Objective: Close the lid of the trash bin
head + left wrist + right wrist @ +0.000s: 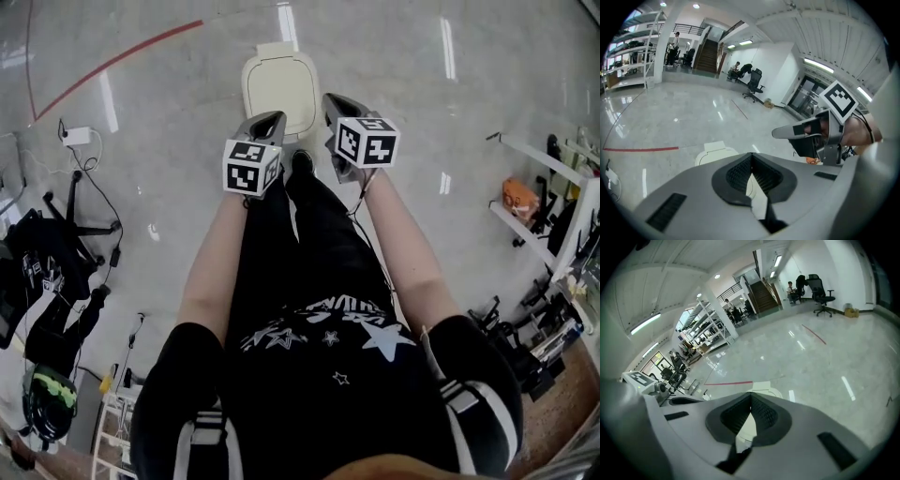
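Observation:
A cream trash bin [279, 86] stands on the shiny floor just ahead of the person's shoe [302, 161], and its lid lies flat on top. Both grippers hover above the bin's near edge, apart from it. My left gripper [272, 120] is shut with nothing in it, and the right gripper [333, 101] is likewise shut and empty. In the left gripper view the jaw tips [751, 157] meet over the bin [715, 152], with the right gripper [806, 133] beside them. The right gripper view shows its tips [751, 397] touching above the bin [764, 389].
A red line [112, 64] curves across the floor at the far left. A white power strip [77, 136] with cables and black bags [47, 272] lie to the left. White racks with an orange item [518, 197] stand at the right. Office chairs [752, 84] are far off.

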`<state>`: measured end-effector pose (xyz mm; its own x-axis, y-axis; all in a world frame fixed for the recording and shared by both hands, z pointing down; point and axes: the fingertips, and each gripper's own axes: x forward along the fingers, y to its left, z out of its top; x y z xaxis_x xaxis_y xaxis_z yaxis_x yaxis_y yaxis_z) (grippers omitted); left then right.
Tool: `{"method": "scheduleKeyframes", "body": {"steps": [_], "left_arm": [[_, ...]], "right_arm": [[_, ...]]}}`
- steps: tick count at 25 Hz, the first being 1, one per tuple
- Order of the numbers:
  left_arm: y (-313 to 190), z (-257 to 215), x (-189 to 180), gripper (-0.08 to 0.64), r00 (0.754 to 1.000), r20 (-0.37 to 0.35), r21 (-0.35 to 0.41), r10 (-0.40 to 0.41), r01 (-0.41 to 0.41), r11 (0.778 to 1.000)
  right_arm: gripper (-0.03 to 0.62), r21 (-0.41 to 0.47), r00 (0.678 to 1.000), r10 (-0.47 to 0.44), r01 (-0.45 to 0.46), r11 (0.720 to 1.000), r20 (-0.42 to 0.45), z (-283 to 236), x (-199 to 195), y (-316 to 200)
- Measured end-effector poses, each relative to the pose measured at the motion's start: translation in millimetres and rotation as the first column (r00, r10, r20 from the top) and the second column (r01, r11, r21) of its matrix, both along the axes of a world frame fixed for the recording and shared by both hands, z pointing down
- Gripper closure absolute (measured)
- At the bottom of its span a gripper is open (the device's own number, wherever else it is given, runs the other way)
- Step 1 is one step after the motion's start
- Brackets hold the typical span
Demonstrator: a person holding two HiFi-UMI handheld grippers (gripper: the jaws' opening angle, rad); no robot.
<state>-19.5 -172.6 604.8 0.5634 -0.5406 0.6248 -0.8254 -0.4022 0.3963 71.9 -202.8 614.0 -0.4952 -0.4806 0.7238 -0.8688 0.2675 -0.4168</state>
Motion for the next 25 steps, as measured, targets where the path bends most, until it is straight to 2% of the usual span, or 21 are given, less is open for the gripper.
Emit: {"method": "scheduleKeyframes", "body": {"steps": [4,9,13,21,25], "left_arm": [[-11,-52,13,0.549,1.000,-0.022,0.086,-0.013,0.015,0.996],[2,-106,31,0.549,1.000,-0.027,0.154,-0.002,0.006,0.988],[7,-152,39,0.549,0.999,-0.047,0.214,-0.028,0.037,0.976],[17,-204,24,0.549,0.992,-0.075,0.295,-0.106,0.123,0.948],[32,-216,13,0.549,0.992,-0.079,0.305,-0.102,0.121,0.945]], "right_arm": [[0.586,0.071,1.000,-0.010,0.009,0.997,0.011,-49,9,-6],[0.586,0.131,0.998,-0.036,0.030,0.991,0.047,-100,21,6],[0.586,0.190,0.995,-0.077,0.064,0.980,0.063,-135,22,7],[0.586,0.276,0.988,-0.096,0.059,0.959,0.121,-173,21,17],[0.586,0.308,0.990,-0.076,0.034,0.951,0.122,-191,20,26]]}}
